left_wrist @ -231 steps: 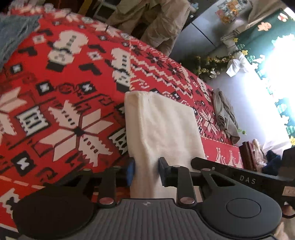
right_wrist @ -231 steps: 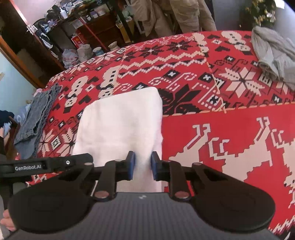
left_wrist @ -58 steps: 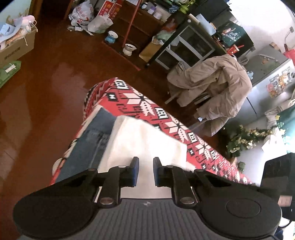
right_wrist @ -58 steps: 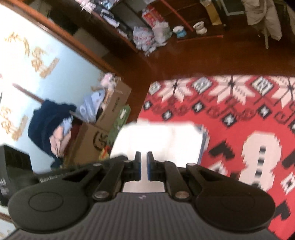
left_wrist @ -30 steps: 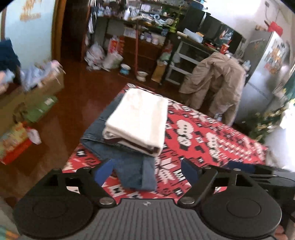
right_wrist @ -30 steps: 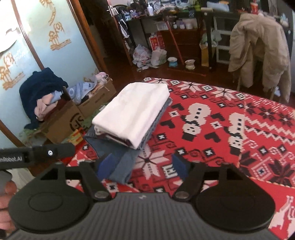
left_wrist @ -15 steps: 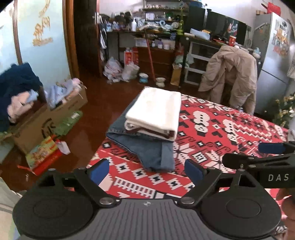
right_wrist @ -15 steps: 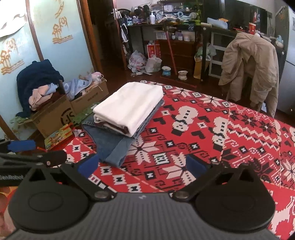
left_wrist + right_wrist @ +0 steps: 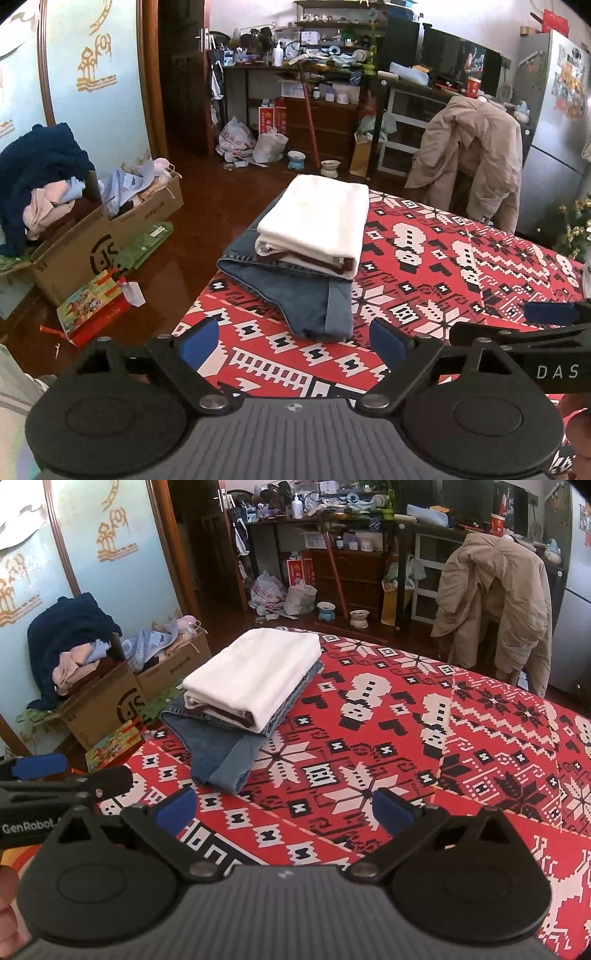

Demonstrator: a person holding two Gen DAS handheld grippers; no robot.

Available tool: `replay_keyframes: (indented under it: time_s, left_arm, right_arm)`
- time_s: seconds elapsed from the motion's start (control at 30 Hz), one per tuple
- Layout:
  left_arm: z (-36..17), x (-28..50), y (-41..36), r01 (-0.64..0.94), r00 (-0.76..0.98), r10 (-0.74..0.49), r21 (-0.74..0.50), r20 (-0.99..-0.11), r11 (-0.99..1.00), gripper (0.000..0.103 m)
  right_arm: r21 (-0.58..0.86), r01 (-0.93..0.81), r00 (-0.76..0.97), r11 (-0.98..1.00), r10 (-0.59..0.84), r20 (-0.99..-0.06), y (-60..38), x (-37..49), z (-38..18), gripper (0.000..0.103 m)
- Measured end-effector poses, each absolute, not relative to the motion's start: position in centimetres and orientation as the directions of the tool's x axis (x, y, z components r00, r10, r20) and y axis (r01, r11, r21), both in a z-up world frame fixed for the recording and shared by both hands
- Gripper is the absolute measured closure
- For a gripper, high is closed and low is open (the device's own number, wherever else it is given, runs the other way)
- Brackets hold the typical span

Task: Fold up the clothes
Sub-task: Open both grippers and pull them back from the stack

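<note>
A folded white garment (image 9: 317, 225) (image 9: 255, 672) lies on top of a stack, over a dark red and white layer and folded blue jeans (image 9: 295, 295) (image 9: 221, 753). The stack sits at the far left corner of the red patterned cloth (image 9: 443, 258) (image 9: 406, 738) that covers the table. My left gripper (image 9: 293, 339) is open and empty, held back from the stack above the cloth's near edge. My right gripper (image 9: 282, 808) is also wide open with nothing between its fingers, to the right of the stack. Each gripper shows at the side of the other's view.
Cardboard boxes (image 9: 92, 236) heaped with clothes stand on the brown floor left of the table. A beige coat (image 9: 469, 155) hangs over a chair behind the table. Shelves, bags and bowls crowd the back wall. A fridge (image 9: 557, 122) stands at the right.
Both grippers have let go of the white garment, opened wide and drawn back from the stack, which now looks smaller and farther away. In the last half second little has moved.
</note>
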State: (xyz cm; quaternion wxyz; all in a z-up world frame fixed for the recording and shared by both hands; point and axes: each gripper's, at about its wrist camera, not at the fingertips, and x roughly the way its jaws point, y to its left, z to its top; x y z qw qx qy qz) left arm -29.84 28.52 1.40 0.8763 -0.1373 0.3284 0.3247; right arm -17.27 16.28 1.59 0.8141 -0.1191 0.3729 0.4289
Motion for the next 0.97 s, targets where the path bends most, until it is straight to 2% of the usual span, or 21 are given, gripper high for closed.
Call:
replay_keyframes:
  time_s: [0.97]
  left_arm:
    - [1.15, -30.01, 29.31, -0.661, 0.586, 0.463, -0.062, -0.665, 0.748, 0.015]
  right_arm:
    - [0.129, -0.792, 0.337, 0.597, 0.603, -0.723, 16.99, -16.80, 1.00, 0.001]
